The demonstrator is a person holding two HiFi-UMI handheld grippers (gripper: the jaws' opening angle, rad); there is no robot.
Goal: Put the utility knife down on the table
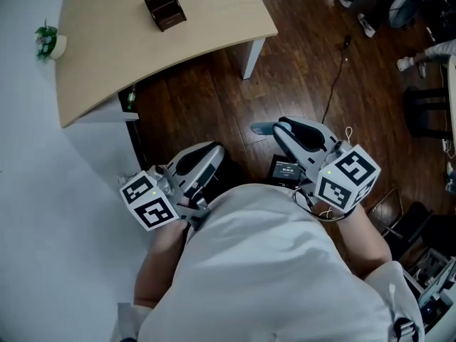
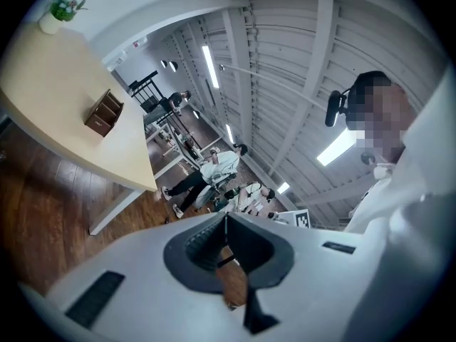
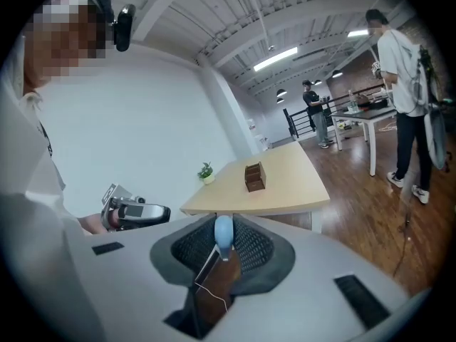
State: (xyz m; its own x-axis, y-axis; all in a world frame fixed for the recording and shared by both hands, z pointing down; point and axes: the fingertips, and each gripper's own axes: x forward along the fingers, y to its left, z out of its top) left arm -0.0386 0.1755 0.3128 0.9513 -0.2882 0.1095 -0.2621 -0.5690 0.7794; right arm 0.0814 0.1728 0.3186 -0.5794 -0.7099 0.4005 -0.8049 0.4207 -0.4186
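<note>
Recorded a brown wooden compartment box (image 1: pixel 164 6) at far centre and a small potted plant (image 1: pixel 48 40) well apart at far left. Noted dark wood floor (image 1: pixel 285 98), a thin black cable (image 1: pixel 335 84) trailing across it at right, and a bystander (image 3: pixel 406 77) standing far right.

- Utility knife (image 3: pixel 223 232): only its pale blue end shows between the pads of the right gripper (image 1: pixel 283 127). The jaws cover the rest of it.
- Small black device (image 1: pixel 286 169) on the floor: partly behind the right gripper. The print on its screen is too small to read.
- Table (image 1: pixel 142 55): its far side is cut by the top edge of the head view.
- Brown box (image 1: pixel 164 6) on the table: compartments too dark to tell their contents.
- Left gripper (image 1: pixel 212 154): its rear is tucked under the white shirt (image 1: pixel 263 262).
- People (image 2: pixel 214 169) far back in the left gripper view: too small to tell what they handle.
</note>
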